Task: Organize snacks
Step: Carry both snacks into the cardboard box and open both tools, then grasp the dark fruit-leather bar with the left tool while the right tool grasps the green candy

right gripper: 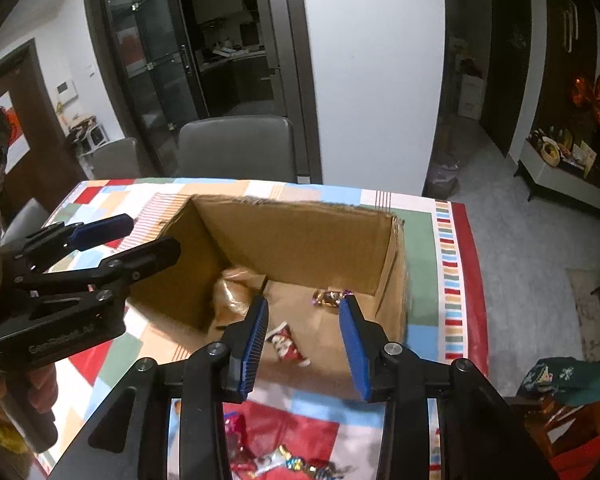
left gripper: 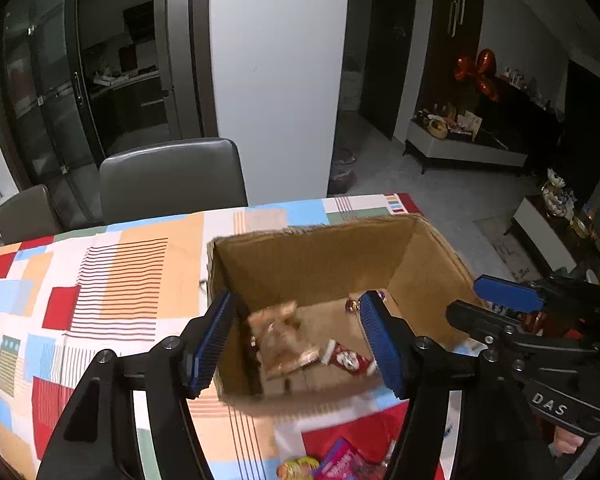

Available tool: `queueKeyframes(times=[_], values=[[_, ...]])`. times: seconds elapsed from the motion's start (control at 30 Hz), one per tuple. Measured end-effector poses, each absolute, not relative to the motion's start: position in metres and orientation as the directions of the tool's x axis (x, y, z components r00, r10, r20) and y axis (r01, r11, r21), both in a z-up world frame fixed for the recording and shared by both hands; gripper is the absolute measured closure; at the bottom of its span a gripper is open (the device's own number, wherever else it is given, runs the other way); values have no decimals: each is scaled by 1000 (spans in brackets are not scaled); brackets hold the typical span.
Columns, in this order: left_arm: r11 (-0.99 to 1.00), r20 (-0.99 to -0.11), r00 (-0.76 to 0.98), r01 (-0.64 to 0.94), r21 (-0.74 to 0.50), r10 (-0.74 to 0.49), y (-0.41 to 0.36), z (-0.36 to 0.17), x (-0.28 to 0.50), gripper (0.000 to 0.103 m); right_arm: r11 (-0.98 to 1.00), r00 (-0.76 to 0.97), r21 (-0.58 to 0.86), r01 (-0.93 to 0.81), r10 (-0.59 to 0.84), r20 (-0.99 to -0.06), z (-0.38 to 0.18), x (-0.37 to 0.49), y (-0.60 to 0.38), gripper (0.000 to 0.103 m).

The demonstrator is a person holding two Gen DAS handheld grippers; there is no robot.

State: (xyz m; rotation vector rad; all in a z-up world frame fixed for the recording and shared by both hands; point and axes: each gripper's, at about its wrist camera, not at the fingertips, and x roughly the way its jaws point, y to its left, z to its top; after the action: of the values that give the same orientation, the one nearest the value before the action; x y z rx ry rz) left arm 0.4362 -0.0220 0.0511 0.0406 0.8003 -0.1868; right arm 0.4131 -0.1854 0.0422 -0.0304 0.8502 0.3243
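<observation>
Dining room, dim; surface [left gripper: 112, 264] is covered with a patchwork cloth in red, orange and blue. Nearest the cameras, loose snacks [right gripper: 284, 464] are left on the cloth at the near edge, a pink packet [left gripper: 340, 462] among them, so sorting is judged unfinished. Left gripper [left gripper: 296, 344] is held above the near rim of the cardboard box [left gripper: 320, 256], jaws wide, nothing between them. Right gripper [right gripper: 304, 344] is poised likewise over the box mouth, jaws wide and empty. Both are likely parked there for a drop or before a reach back. Inside the box, a tan crinkly bag [left gripper: 282, 338] is seen at the left wall, blurred, possibly falling. A red-white wrapper [right gripper: 286, 344] lies on the floor, a small gold-purple candy [right gripper: 330, 298] further back. Flaps are open, which keeps the drop path clear. Grey chairs [right gripper: 236, 148] are tucked in behind.
</observation>
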Motion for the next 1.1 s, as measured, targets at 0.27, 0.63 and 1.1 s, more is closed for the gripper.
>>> queueKeyframes(times=[0.27,0.63,1.1], values=[[973,-722,668,227,-32,-180,-30,57,392,39,944,591,103,-313,278,-757,41,379,-196,65],[943,-767,600,331,-19,-226,-48,32,337,39,941,532,132,-311,288,-796,16,335,-215,65],[898,-743,637,424,118,-204,-58,-21,260,39,934,602,33,-357,257,-756,-28,259,-214,65]])
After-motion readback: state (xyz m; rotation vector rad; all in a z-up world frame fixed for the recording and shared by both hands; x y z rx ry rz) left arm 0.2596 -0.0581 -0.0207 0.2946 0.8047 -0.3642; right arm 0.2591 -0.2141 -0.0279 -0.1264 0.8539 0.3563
